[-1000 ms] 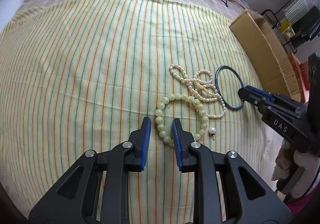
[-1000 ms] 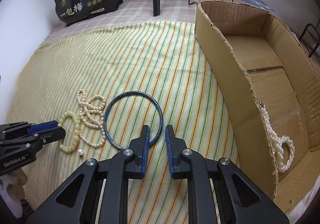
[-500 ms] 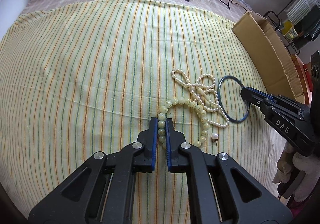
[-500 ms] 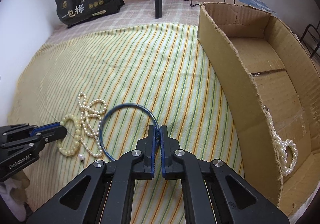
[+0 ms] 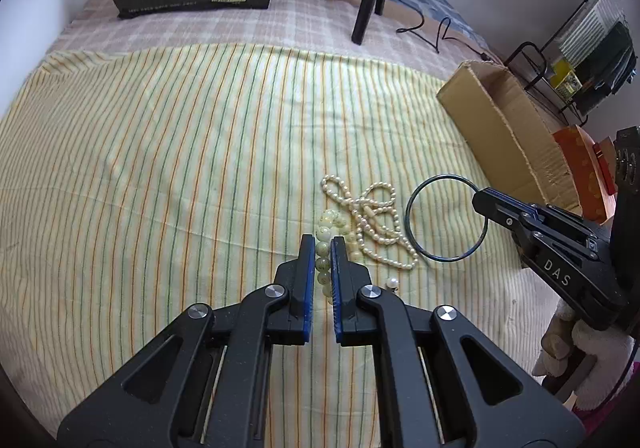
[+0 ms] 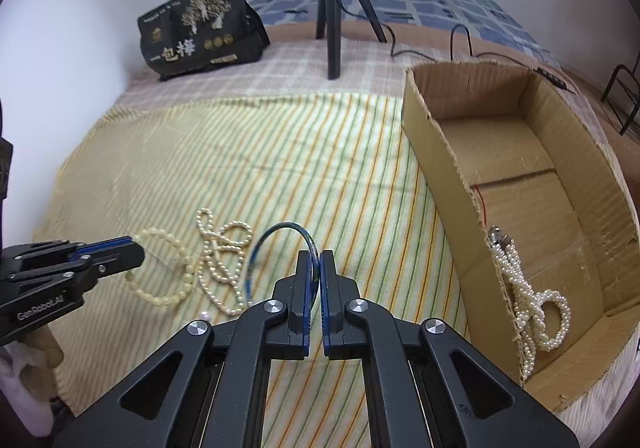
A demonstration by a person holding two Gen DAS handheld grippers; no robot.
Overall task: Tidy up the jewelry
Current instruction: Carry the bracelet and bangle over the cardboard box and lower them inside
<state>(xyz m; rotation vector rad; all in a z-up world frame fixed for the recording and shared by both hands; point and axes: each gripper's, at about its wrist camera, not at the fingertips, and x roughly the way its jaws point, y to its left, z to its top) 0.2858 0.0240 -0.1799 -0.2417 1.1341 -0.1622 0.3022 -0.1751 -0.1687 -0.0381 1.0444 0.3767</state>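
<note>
Two grippers each hold one thing: the left gripper (image 5: pixel 322 248) pinches the big-bead bracelet (image 5: pixel 325 236), and the right gripper (image 6: pixel 316 268) pinches the blue ring (image 6: pixel 280 238). Off to the right sits the cardboard box (image 6: pixel 436 136), nearer the right hand, so the ring should go there first.

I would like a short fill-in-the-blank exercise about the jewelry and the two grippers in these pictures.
1. The left gripper is shut on the ____ bead bracelet.
2. The right gripper is shut on the thin ____ bangle.
3. A pearl necklace already lies inside the ____ box.

Missing words: pale green; blue; cardboard
</note>
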